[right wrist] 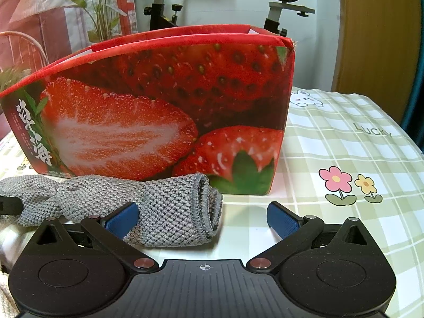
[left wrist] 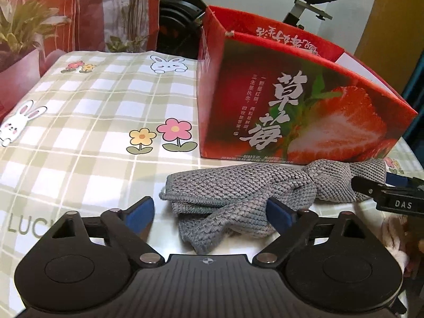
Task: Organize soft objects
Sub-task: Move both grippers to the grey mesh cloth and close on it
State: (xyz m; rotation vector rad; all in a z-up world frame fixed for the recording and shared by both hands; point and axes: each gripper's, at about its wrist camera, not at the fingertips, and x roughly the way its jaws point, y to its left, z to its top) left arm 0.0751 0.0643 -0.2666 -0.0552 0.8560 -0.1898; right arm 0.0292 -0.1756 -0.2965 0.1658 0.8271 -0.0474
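Grey knitted cloth, knotted at mid-length, lies on the checked tablecloth just in front of the red strawberry box, with the left gripper spread around one end and the right gripper spread, its left pad touching the other end

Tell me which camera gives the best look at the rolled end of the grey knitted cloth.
The right wrist view: the grey knitted cloth shows its rolled end facing the camera, the layers visible, in front of the strawberry box. The left wrist view shows the cloth's other, loosely folded end; that roll is hidden.
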